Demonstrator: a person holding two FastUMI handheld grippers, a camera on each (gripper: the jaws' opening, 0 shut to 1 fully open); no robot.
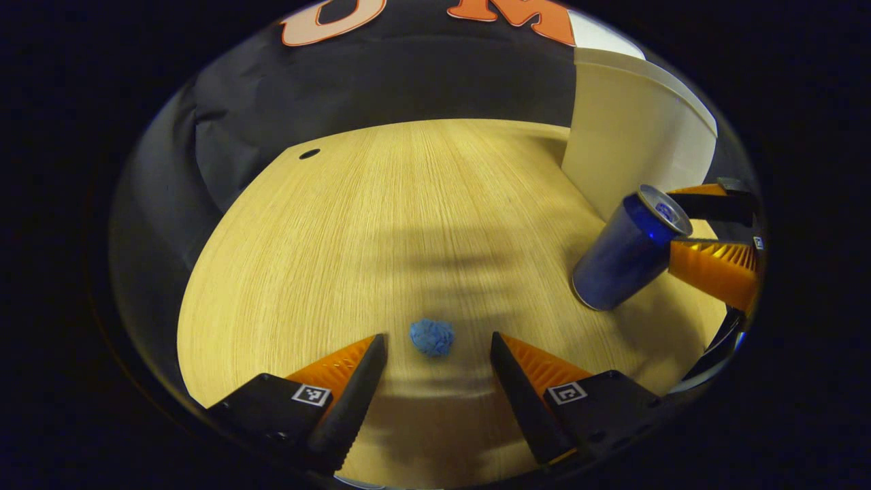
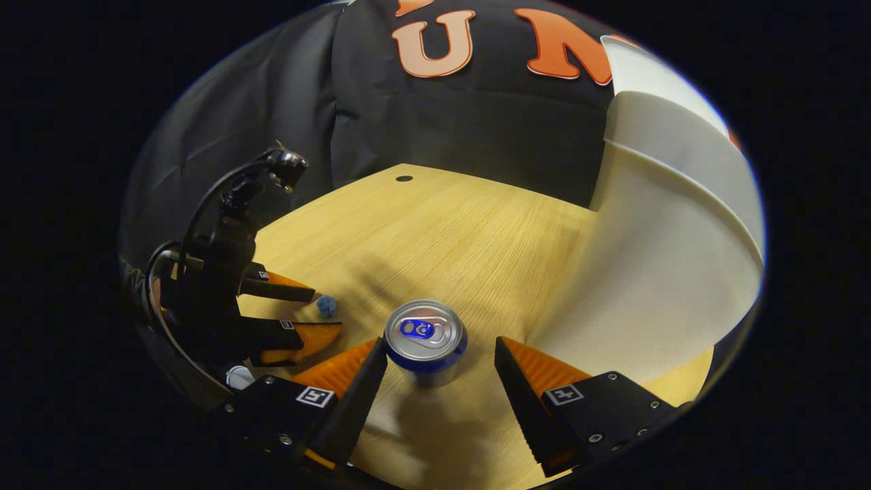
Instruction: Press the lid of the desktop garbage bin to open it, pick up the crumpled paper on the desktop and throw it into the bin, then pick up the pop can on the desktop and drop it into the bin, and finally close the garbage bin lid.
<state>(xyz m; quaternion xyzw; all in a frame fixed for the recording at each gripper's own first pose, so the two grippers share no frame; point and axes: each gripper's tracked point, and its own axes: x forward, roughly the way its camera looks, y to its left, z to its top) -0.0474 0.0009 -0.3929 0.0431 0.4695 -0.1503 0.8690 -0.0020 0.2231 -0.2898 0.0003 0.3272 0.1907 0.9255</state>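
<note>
A crumpled blue paper ball (image 1: 432, 338) lies on the wooden desktop (image 1: 408, 204), in the gap between the tips of my open left gripper (image 1: 437, 340), touching neither finger. The blue pop can (image 2: 425, 337) stands upright with its silver top toward the camera. My right gripper (image 2: 440, 340) is open around it, the can close to the left finger. The tall white bin (image 2: 667, 258) rises just right of the can; a white panel stands above its rim. The left gripper view shows the can (image 1: 626, 252) at the right, with the right gripper (image 1: 674, 228) straddling its top.
The left gripper (image 2: 299, 313), with its cable, sits at the left of the right gripper view, the paper ball (image 2: 327, 305) between its fingers. The bin (image 1: 633, 150) stands at the desk's far right. A small round hole (image 2: 404, 178) marks the far edge.
</note>
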